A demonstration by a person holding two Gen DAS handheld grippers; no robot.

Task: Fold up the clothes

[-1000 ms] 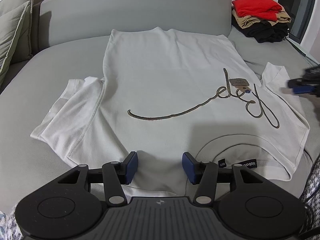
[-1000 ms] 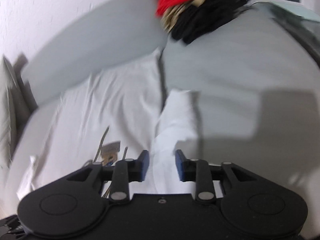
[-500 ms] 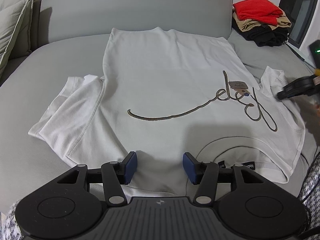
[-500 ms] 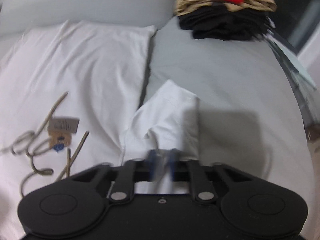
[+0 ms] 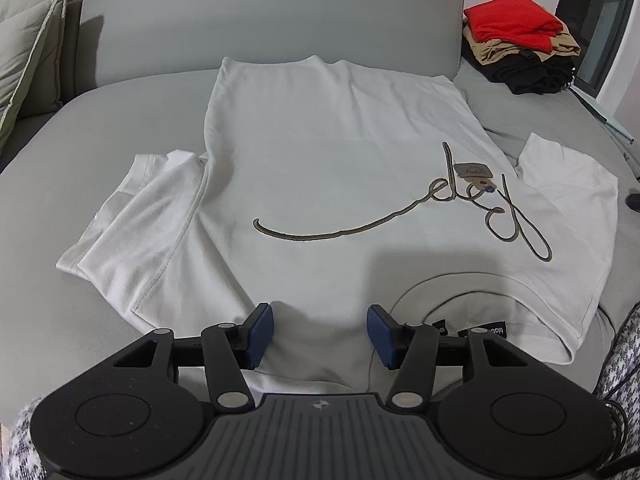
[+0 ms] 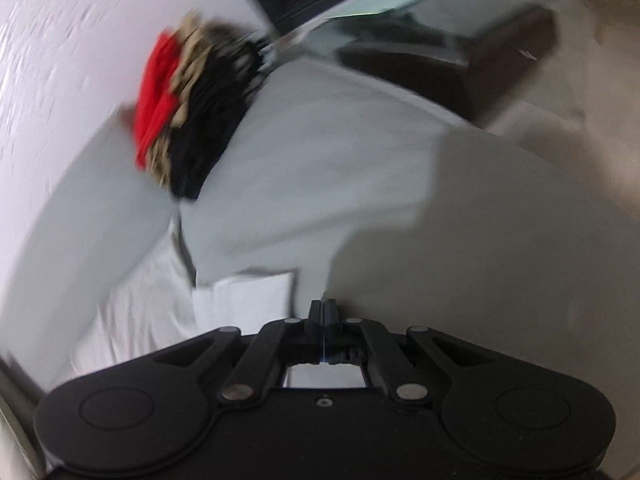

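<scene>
A white T-shirt (image 5: 320,168) with looping script lies flat on the grey sofa seat (image 5: 52,208), collar (image 5: 480,300) nearest me. My left gripper (image 5: 320,332) hovers over the near edge just left of the collar, open, with nothing between its blue pads. The right sleeve (image 5: 568,184) is spread out flat toward the right. In the blurred right wrist view my right gripper (image 6: 322,310) is shut. Its tips sit just right of the sleeve's corner (image 6: 248,296), over grey seat, with no cloth visible between them.
A stack of folded clothes (image 5: 516,40), red over tan over black, sits at the seat's far right corner (image 6: 188,120). Cushions (image 5: 24,48) stand at the far left. A dark low table (image 6: 460,52) stands beyond the sofa's right side.
The right gripper closed at the right sleeve, then swung away to the right with a roll, and the sleeve now lies spread wider. The left gripper stayed put.
</scene>
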